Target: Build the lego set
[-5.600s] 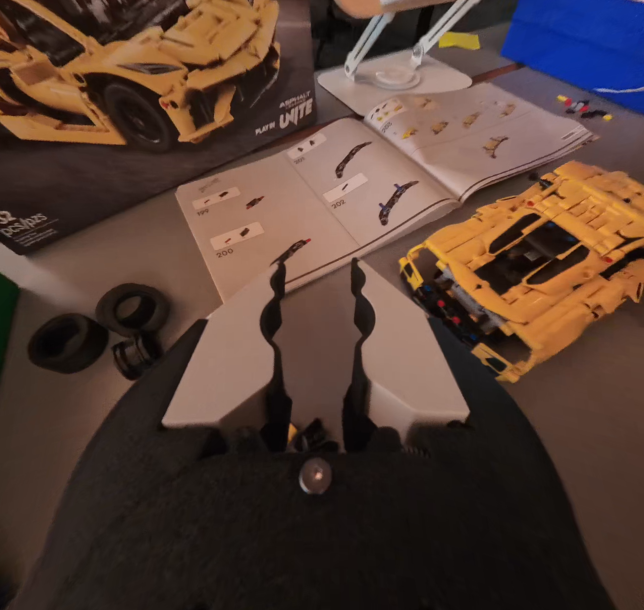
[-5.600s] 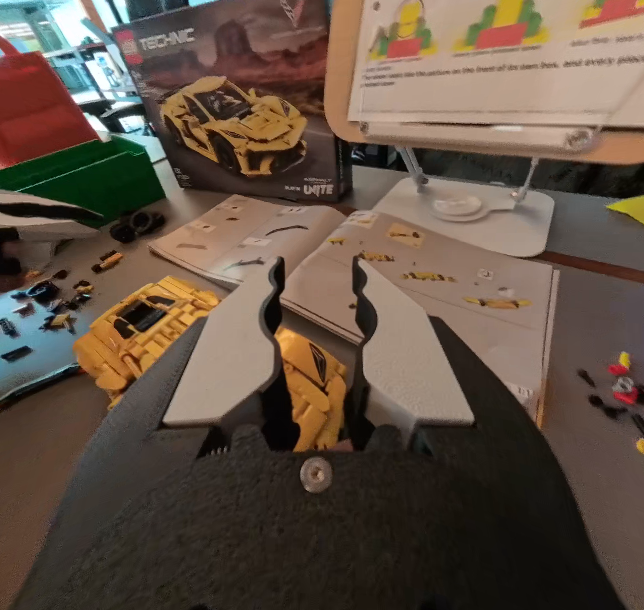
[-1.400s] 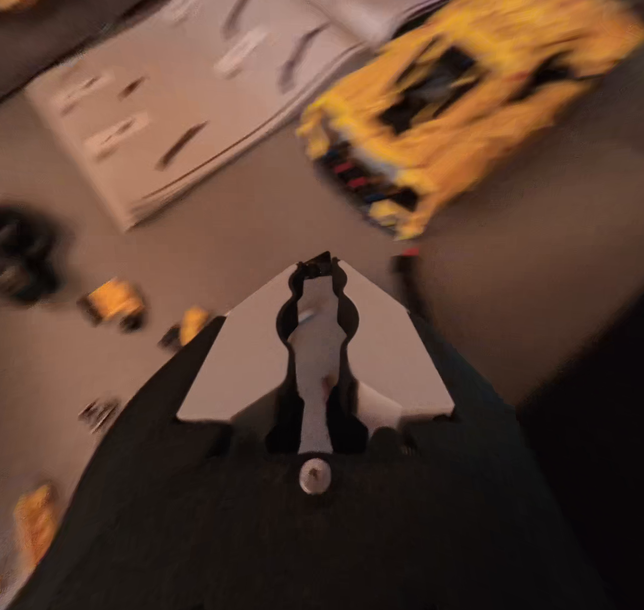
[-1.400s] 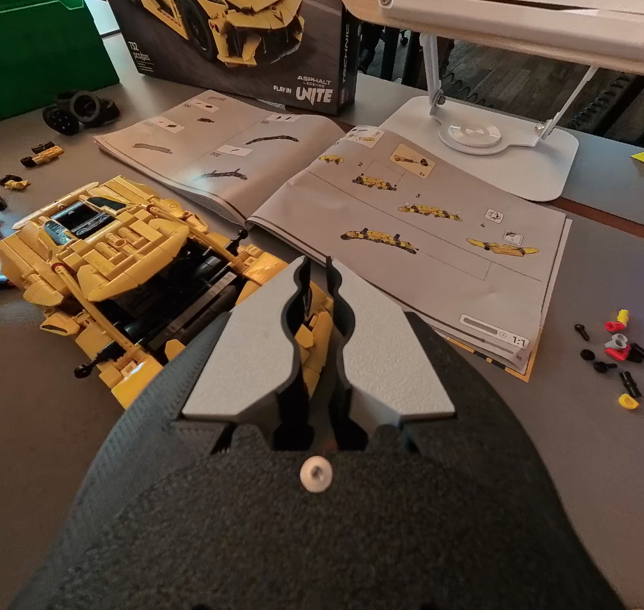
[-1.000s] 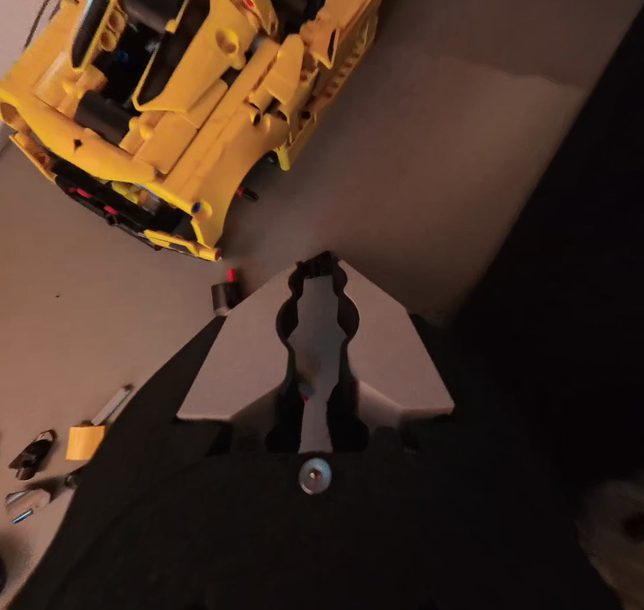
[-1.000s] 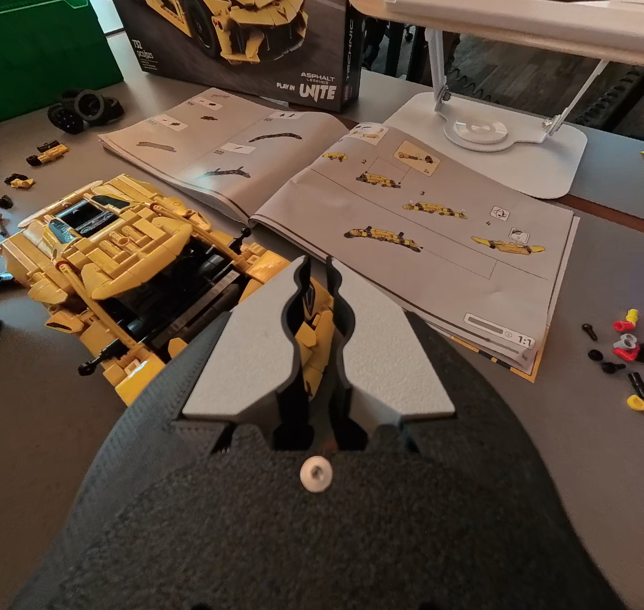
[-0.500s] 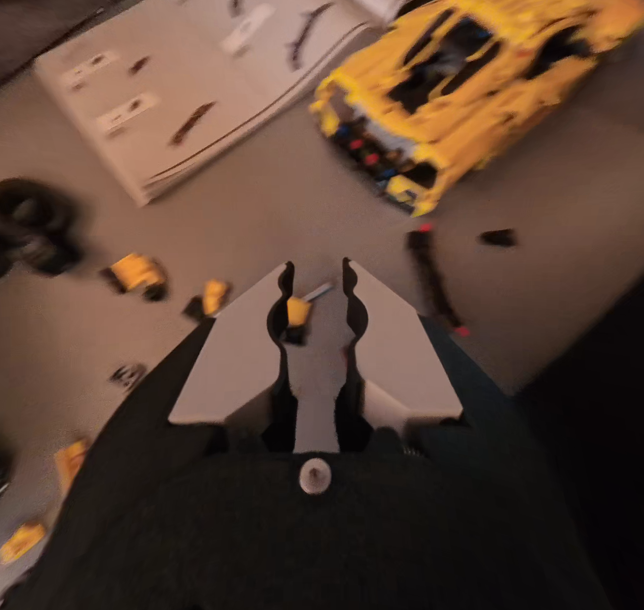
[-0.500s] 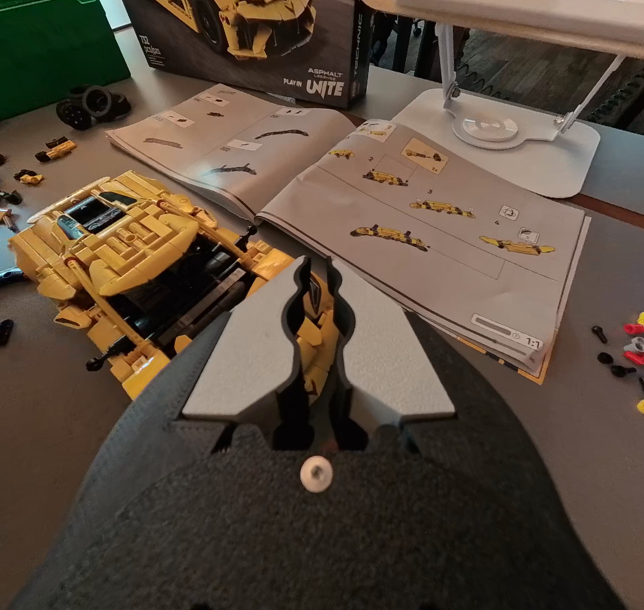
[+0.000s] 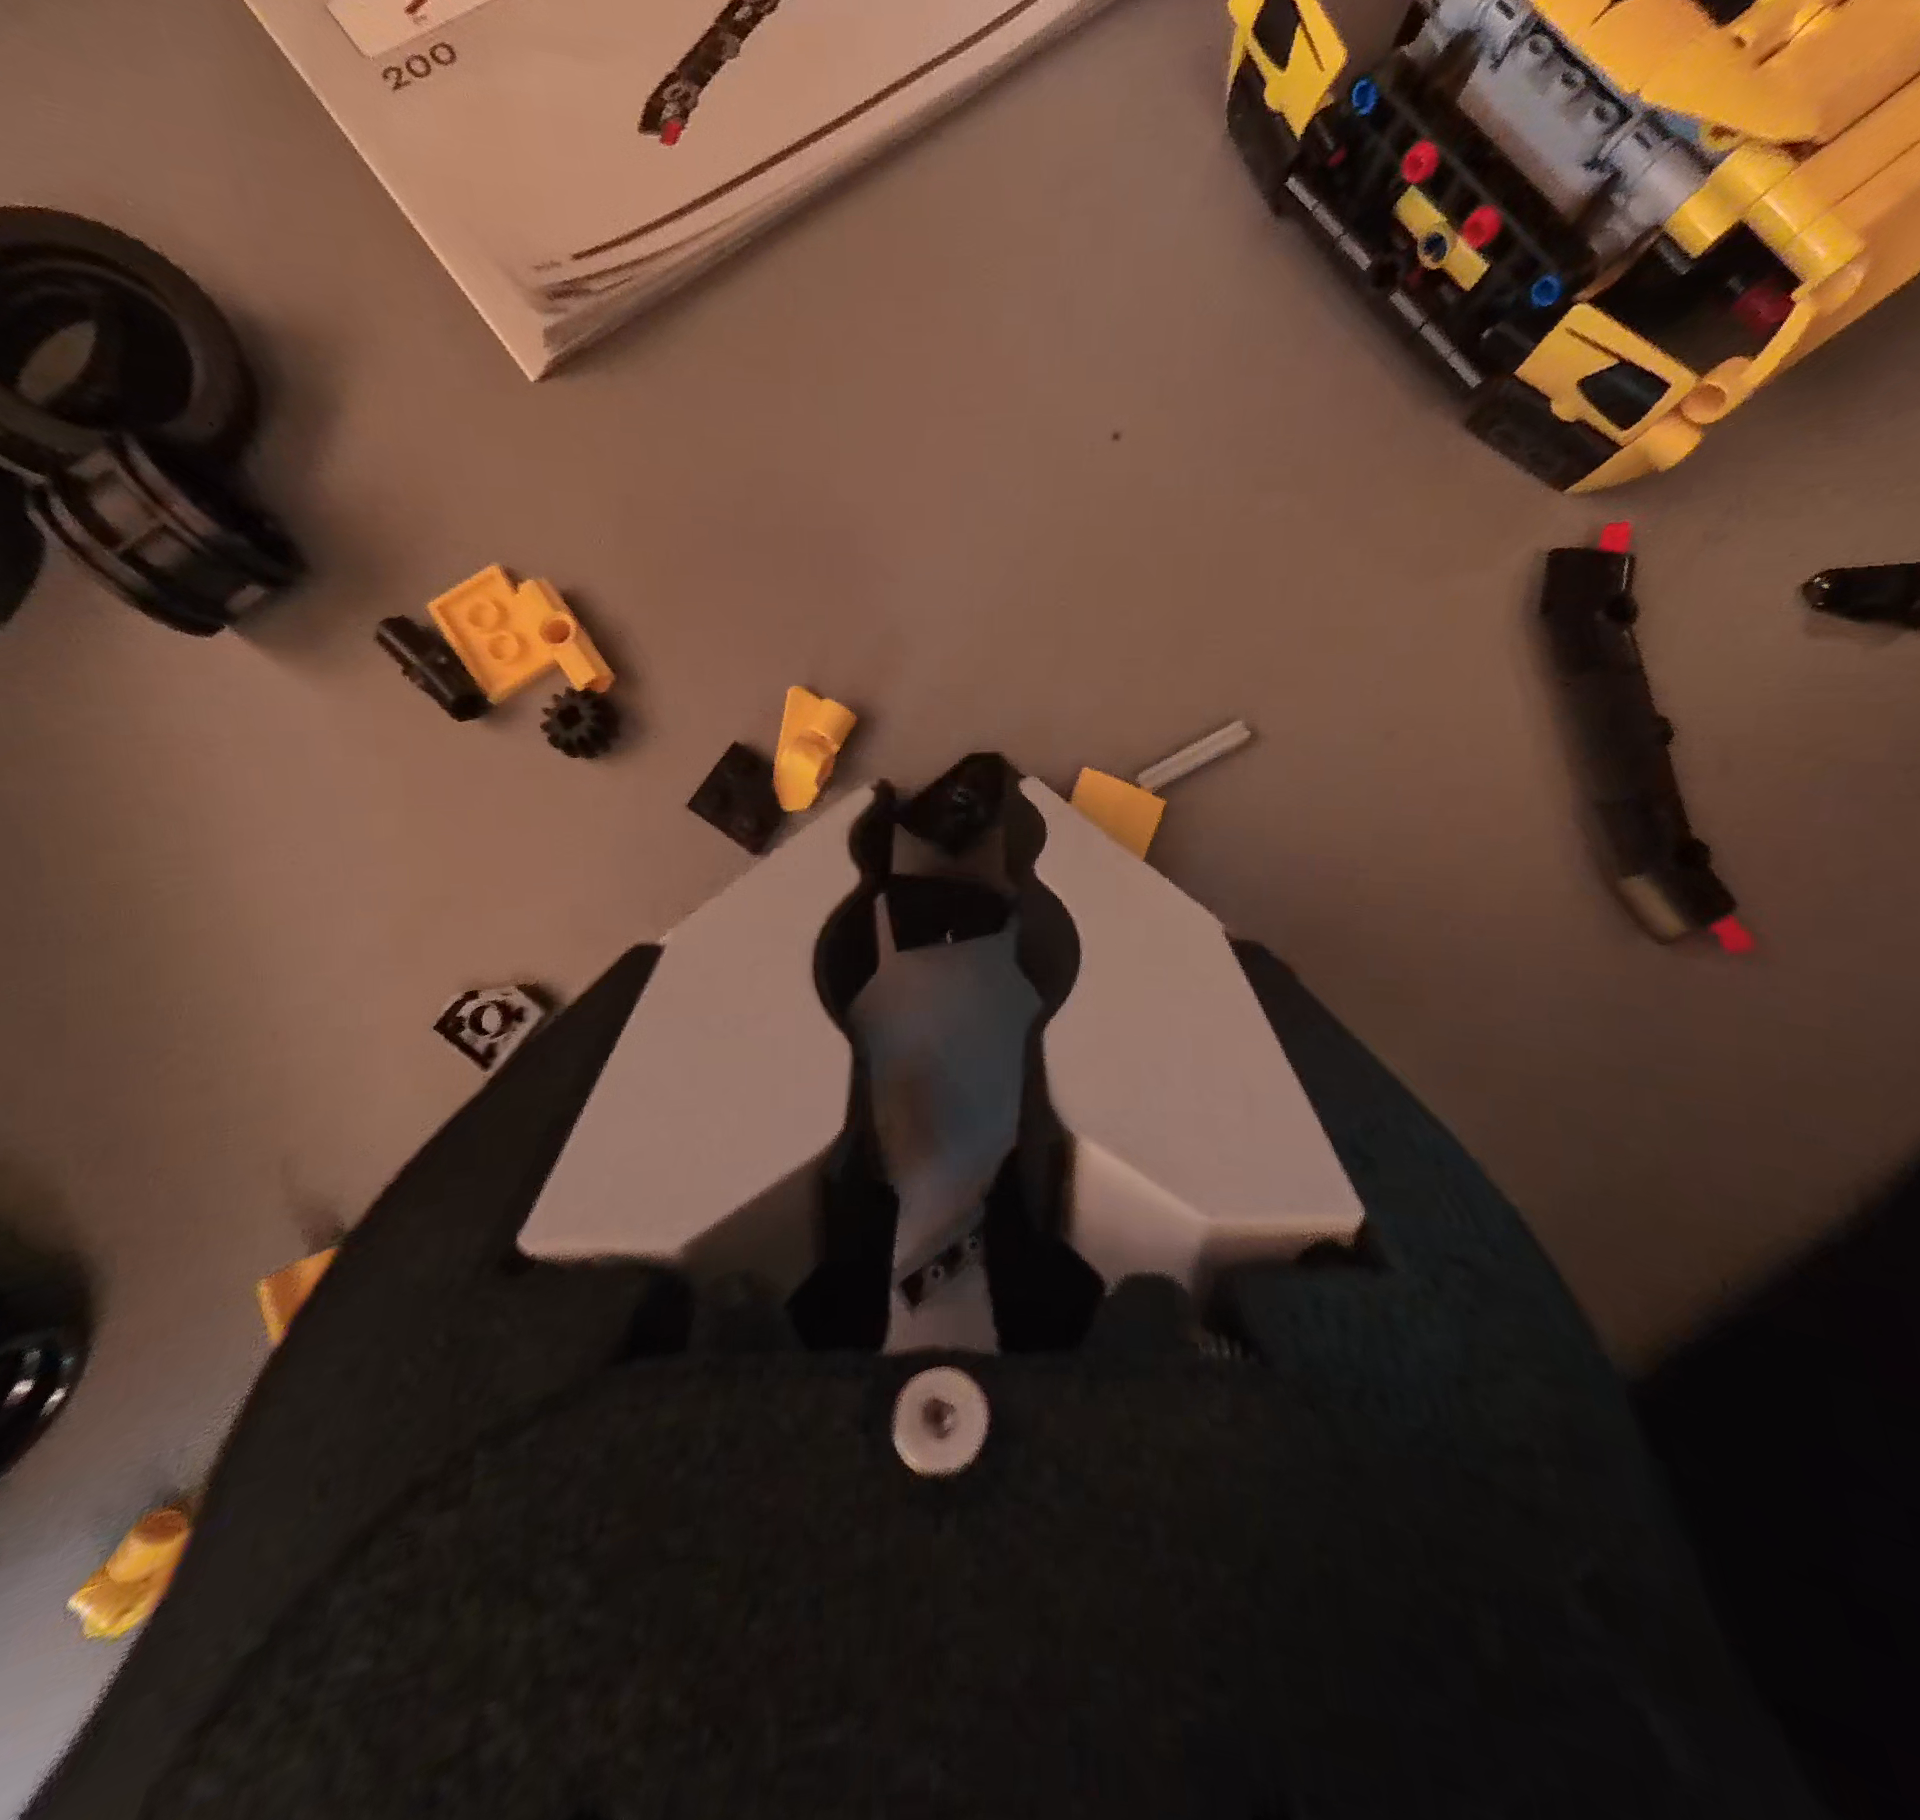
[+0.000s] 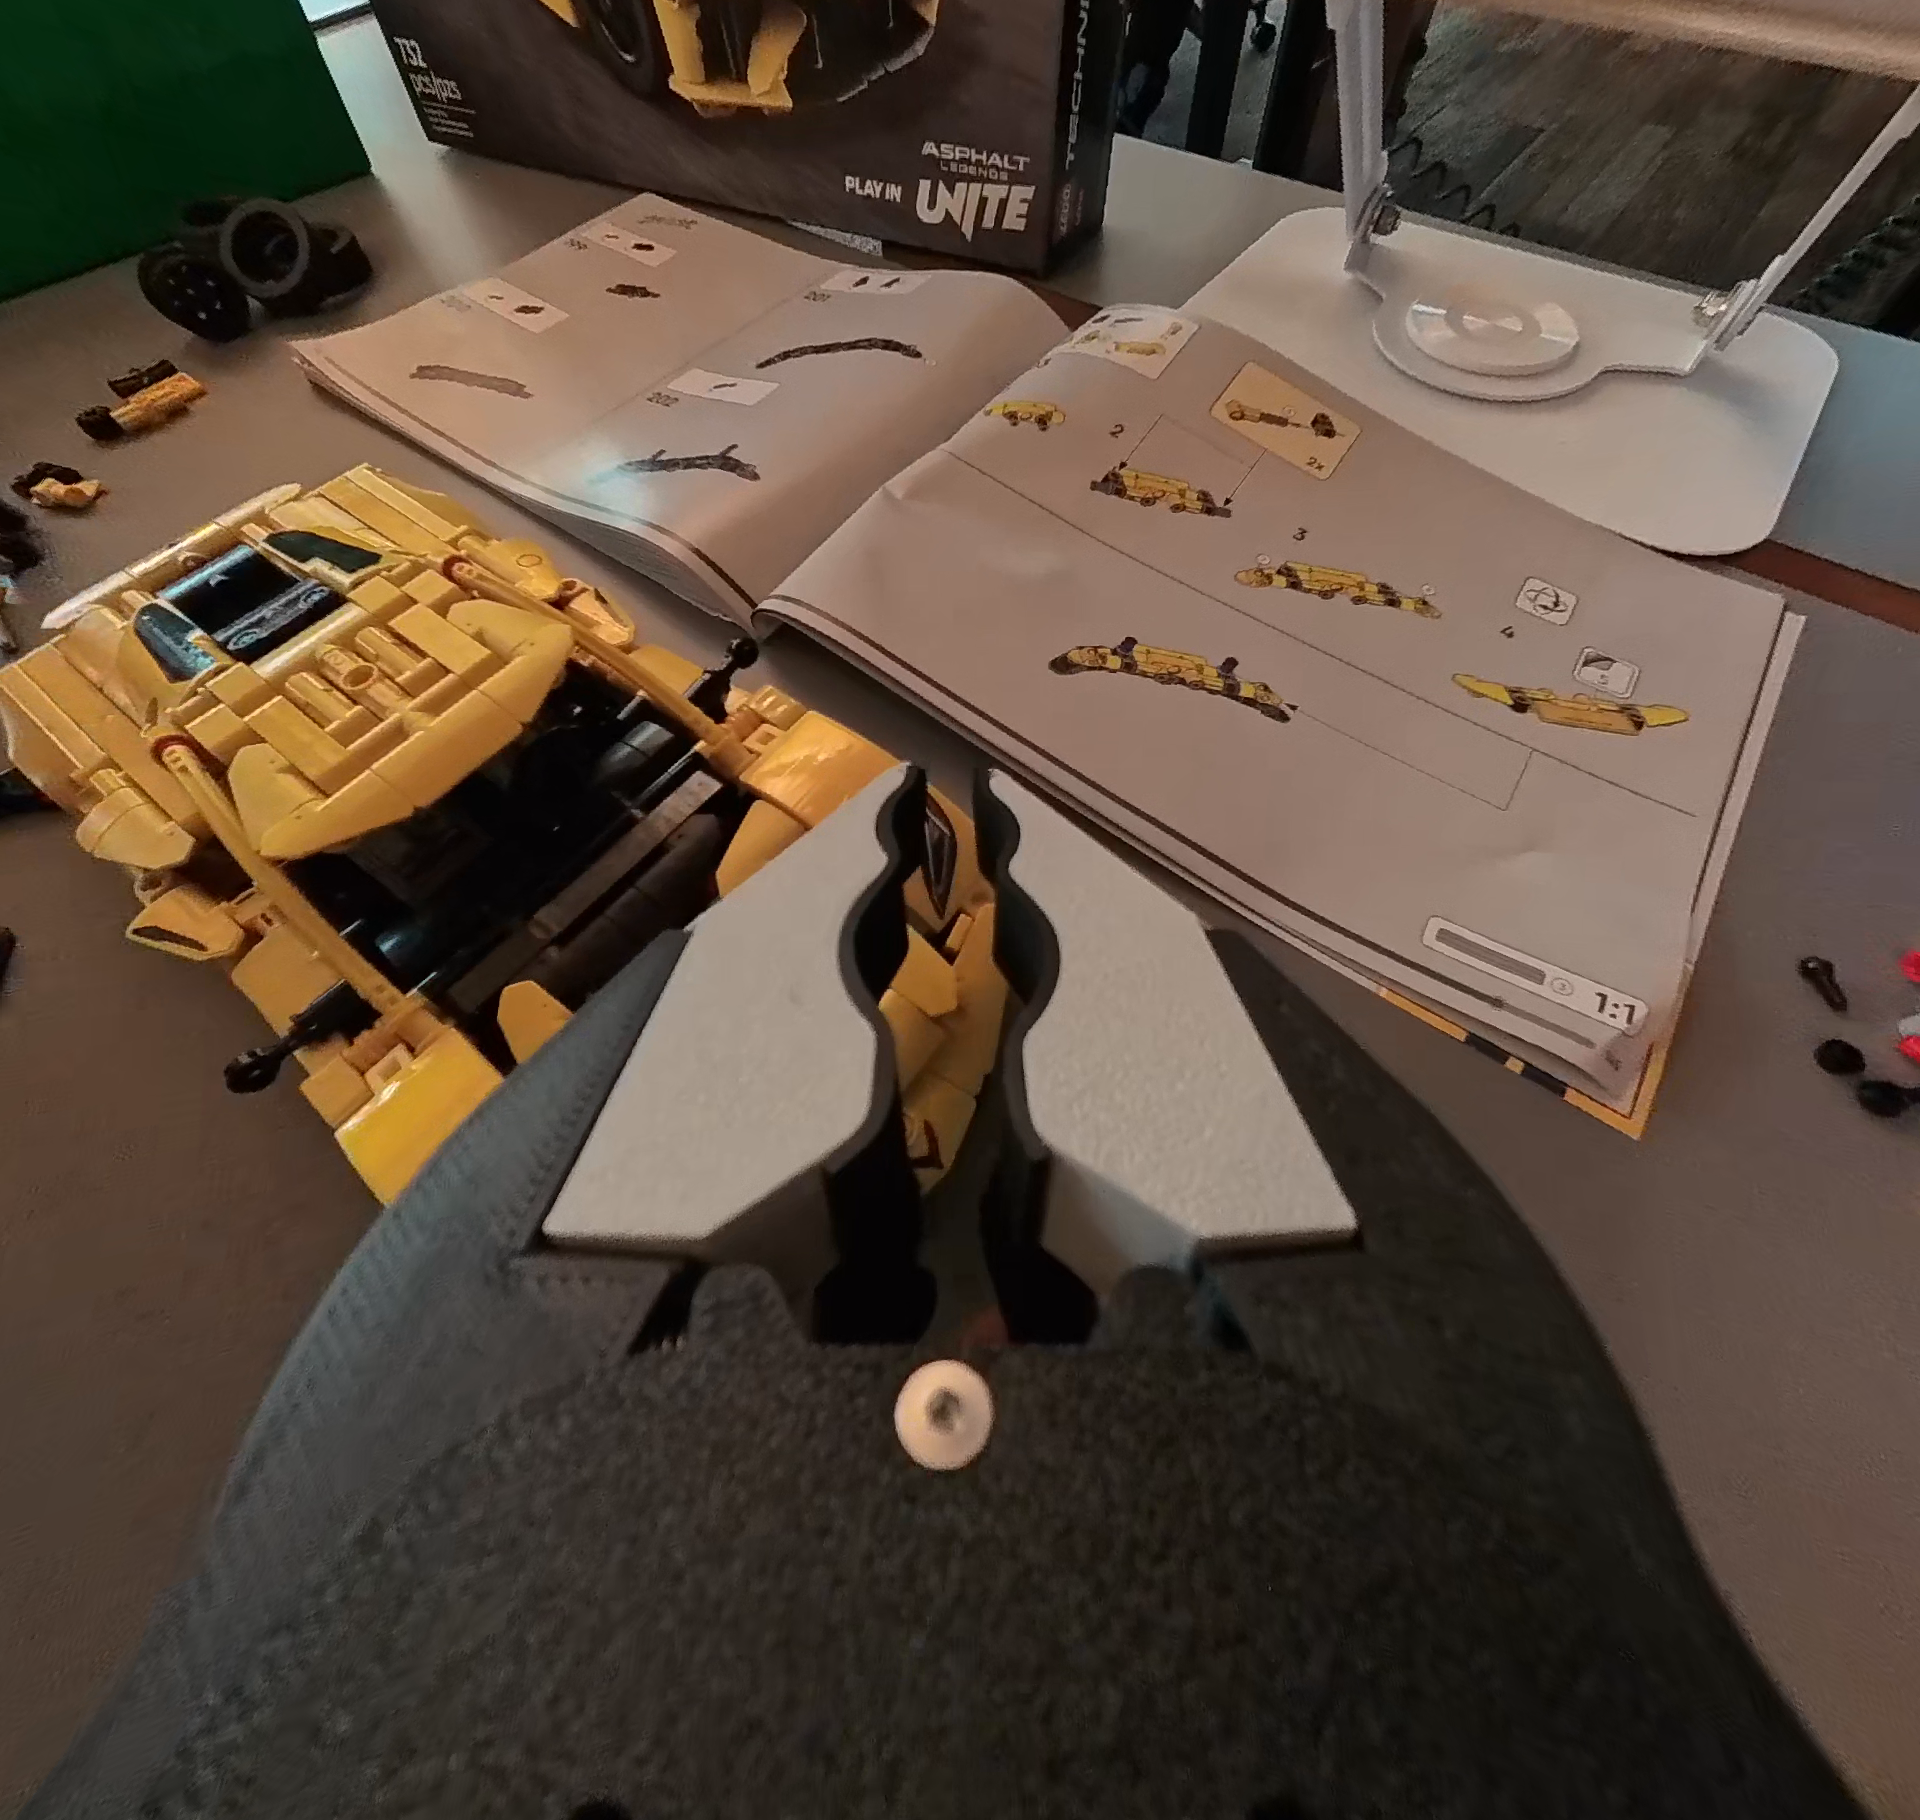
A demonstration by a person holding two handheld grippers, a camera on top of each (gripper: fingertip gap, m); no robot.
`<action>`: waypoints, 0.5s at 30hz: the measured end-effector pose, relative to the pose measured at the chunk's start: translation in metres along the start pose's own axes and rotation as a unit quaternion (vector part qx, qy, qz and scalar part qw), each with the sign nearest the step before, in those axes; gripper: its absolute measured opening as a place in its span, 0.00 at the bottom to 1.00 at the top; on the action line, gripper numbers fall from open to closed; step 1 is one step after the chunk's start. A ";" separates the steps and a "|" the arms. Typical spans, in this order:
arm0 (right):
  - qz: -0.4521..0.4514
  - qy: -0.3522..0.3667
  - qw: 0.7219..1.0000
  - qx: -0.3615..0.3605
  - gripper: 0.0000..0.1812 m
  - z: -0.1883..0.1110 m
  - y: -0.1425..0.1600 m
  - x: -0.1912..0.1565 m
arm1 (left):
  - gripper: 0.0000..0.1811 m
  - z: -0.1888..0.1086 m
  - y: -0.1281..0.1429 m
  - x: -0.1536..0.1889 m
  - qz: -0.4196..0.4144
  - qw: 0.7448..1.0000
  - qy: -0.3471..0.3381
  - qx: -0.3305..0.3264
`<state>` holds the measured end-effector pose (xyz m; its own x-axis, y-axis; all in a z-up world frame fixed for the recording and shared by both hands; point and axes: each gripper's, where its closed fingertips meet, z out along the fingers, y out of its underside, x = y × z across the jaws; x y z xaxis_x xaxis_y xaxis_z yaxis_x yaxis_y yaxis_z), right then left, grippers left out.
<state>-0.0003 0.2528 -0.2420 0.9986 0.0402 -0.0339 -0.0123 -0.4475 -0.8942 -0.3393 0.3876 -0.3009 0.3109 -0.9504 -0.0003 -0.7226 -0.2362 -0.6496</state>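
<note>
In the left wrist view my left gripper (image 9: 951, 791) is low over the grey table, shut on a small black lego piece (image 9: 961, 806) that lies among loose parts. A second flat black piece (image 9: 940, 913) shows between the fingers behind it. The yellow lego car (image 9: 1558, 160) stands at the upper right with its open end facing me. In the right wrist view my right gripper (image 10: 951, 783) is nearly closed on the front of the yellow car (image 10: 364, 731), with yellow and black parts showing between its jaws.
An open instruction booklet (image 10: 1247, 575) lies behind the car. A long black assembly with red pins (image 9: 1621, 752), yellow pieces (image 9: 509, 627), a grey axle (image 9: 1195, 752) and black tyres (image 9: 114, 399) lie around. The set box (image 10: 779, 56), a green bin (image 10: 135, 87) and a white stand (image 10: 1558, 399) stand behind.
My left gripper swung about, opened, then came down over the loose parts and closed on the small black piece. My right gripper narrowed onto the car's front early and has barely moved since.
</note>
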 end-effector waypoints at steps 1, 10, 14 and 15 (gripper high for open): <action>0.000 0.000 1.000 0.000 0.05 0.000 0.000 0.000 | 0.11 0.000 0.000 0.000 0.003 1.000 -0.002 -0.002; 0.001 0.000 1.000 0.013 0.04 -0.004 -0.007 -0.001 | 0.11 -0.023 -0.067 0.117 0.063 0.984 0.139 0.096; -0.002 -0.006 1.000 0.020 0.05 -0.006 -0.011 -0.006 | 0.11 0.007 -0.068 0.220 0.102 0.968 0.217 0.075; -0.002 -0.007 1.000 0.021 0.05 -0.007 -0.012 -0.006 | 0.11 0.016 -0.064 0.232 0.112 0.969 0.211 0.057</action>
<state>-0.0057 0.2518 -0.2285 0.9979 0.0537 -0.0358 -0.0108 -0.4086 -0.9127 -0.2112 0.1854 -0.2720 -0.1430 -0.9791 0.1449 -0.6619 -0.0143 -0.7495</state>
